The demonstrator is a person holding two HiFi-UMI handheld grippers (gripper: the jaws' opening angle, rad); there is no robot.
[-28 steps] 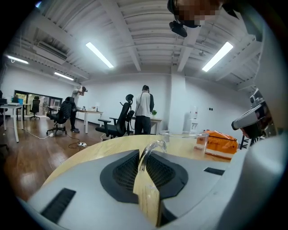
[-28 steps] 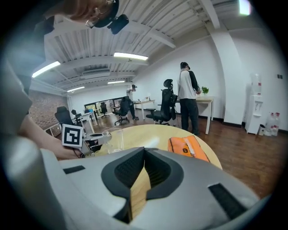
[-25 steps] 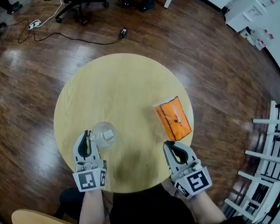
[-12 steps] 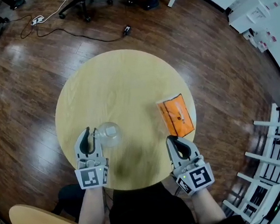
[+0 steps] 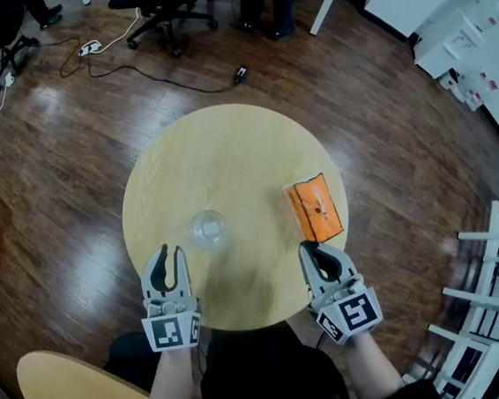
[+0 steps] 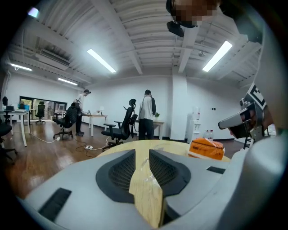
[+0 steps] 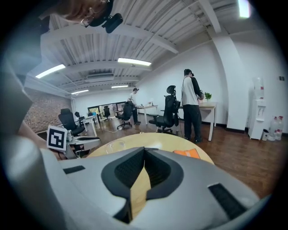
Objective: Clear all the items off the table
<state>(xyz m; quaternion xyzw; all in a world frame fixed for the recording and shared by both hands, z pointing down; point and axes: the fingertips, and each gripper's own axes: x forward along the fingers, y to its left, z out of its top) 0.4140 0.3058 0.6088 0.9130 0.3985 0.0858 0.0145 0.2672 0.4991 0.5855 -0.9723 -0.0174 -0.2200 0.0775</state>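
At the near rim of the round desk [image 5: 226, 143], the left gripper [image 5: 167, 254] stands spread. Its jaws have just been opening, and nothing is between them. A clear cup [image 5: 208, 229] sits just ahead of it, apart from it and well inside the edge. The right gripper [image 5: 315, 247] is pressed together and empty, just behind an orange packet [image 5: 314, 211] that lies close to the right rim. The desk's far half is bare. A floor cable [image 5: 157, 75] and office chairs [image 5: 162, 0] stand well beyond, and a white rack [image 5: 486, 302] is to the right.
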